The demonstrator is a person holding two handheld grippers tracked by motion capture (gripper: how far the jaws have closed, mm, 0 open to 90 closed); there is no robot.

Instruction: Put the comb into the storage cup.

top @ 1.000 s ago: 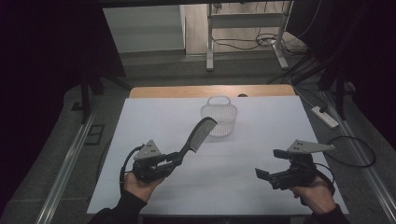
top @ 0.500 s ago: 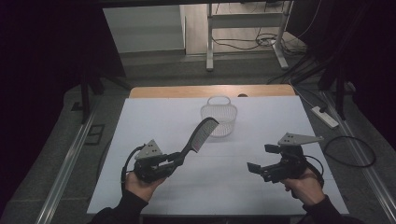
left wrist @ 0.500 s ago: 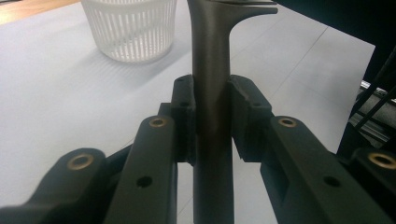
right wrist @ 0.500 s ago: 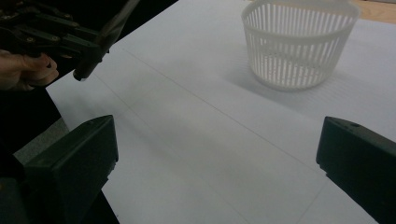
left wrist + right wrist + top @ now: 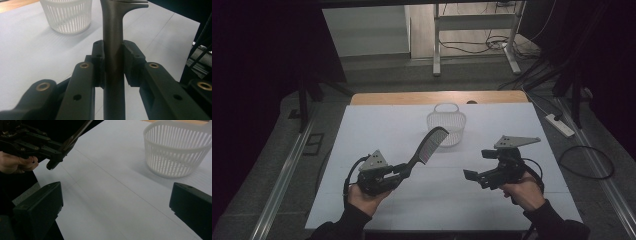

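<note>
Beyond the comb (image 5: 428,146) clamped in the left gripper (image 5: 404,170) stands a basket (image 5: 447,126); right gripper (image 5: 468,175) gapes empty.

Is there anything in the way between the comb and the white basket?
No, nothing visible. The left gripper holds the comb by its handle, tilted up toward the white basket. Only bare table lies between them. The right gripper is off to the side, open.

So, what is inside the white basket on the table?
Through the slatted wall of the white basket, nothing shows inside; it looks empty. The wall partly hides its floor. The comb is outside, held by the left gripper.
</note>
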